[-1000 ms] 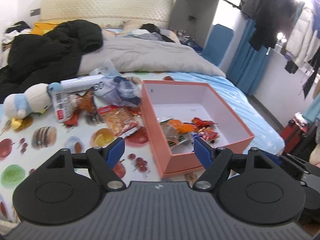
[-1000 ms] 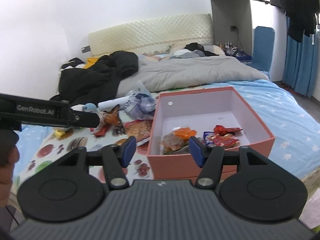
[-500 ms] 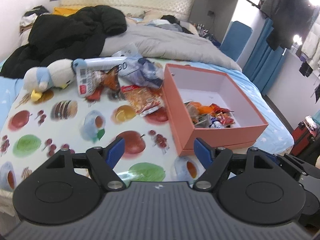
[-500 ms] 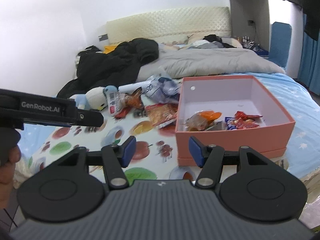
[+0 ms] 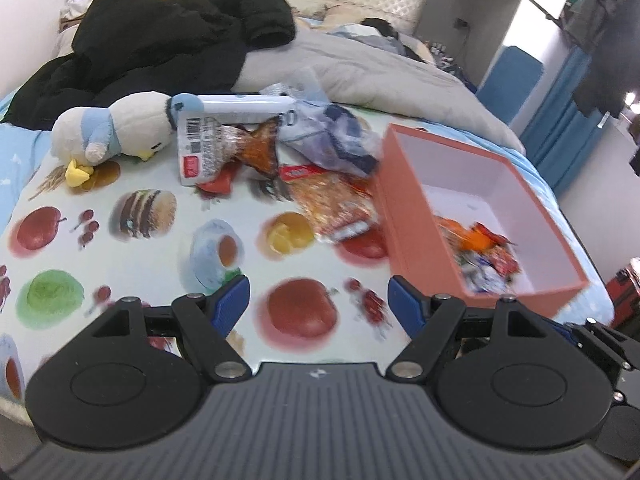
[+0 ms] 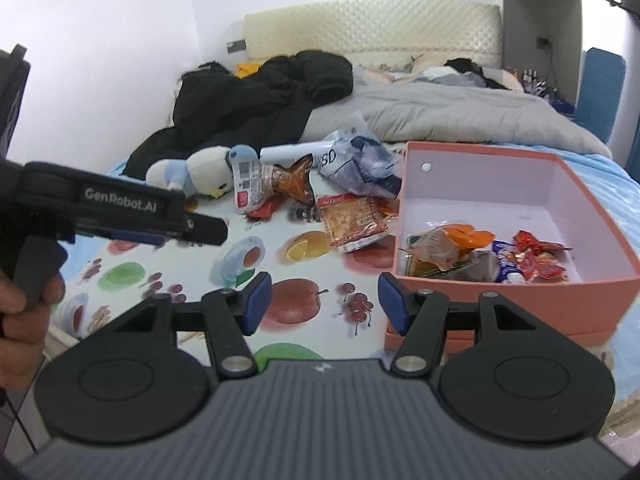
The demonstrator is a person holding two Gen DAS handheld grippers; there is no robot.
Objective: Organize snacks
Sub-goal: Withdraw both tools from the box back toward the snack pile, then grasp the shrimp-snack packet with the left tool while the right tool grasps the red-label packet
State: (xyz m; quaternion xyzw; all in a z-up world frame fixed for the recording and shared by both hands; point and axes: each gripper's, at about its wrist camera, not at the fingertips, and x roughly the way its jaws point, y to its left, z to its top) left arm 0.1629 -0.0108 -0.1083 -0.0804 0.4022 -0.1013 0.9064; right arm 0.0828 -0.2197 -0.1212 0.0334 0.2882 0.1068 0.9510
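Observation:
A salmon-pink box [image 5: 412,216] [image 6: 516,308] stands at the right of the fruit-print cloth and holds several snack packets [image 6: 460,252]. Loose snacks lie left of it: an orange-red packet [image 5: 336,208] [image 6: 352,220], a fish-shaped packet with a white label [image 5: 224,148] [image 6: 276,184], a white tube [image 5: 244,106] and a crumpled blue-grey bag [image 5: 332,140] [image 6: 360,160]. My left gripper [image 5: 319,304] is open and empty above the cloth's near edge. My right gripper [image 6: 325,300] is open and empty, near the box's front left corner.
A plush penguin [image 5: 112,128] [image 6: 192,172] lies left of the snacks. A black jacket [image 5: 168,40] and a grey duvet [image 5: 360,68] lie on the bed behind. The left gripper's body [image 6: 120,208] crosses the right wrist view at left.
Both grippers have drawn back and to the left from the box, so more of the cloth shows. Both stay open and empty. Nothing on the cloth has moved.

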